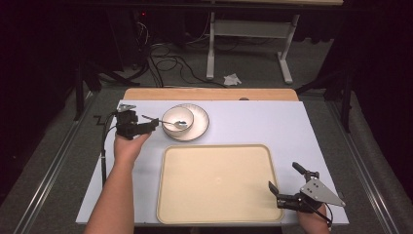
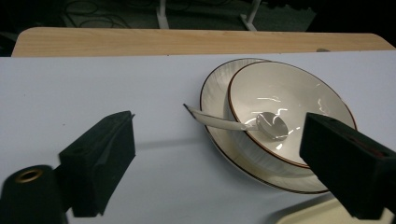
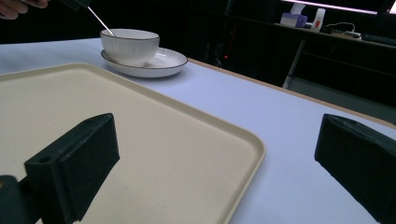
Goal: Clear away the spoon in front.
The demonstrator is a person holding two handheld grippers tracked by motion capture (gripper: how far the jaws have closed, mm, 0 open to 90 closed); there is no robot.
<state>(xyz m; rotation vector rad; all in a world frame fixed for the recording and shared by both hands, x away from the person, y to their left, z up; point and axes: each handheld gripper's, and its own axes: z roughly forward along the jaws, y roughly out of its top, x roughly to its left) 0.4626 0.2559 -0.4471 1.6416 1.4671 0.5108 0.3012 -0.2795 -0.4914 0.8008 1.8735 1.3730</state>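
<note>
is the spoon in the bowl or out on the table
In the bowl: the spoon has its scoop end resting inside the bowl, and its handle leans over the rim toward the left gripper.

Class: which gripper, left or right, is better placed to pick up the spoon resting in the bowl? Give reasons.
Left. The left gripper is open beside the spoon handle that juts from the bowl. The right gripper sits open by the tray corner, far from it.
</note>
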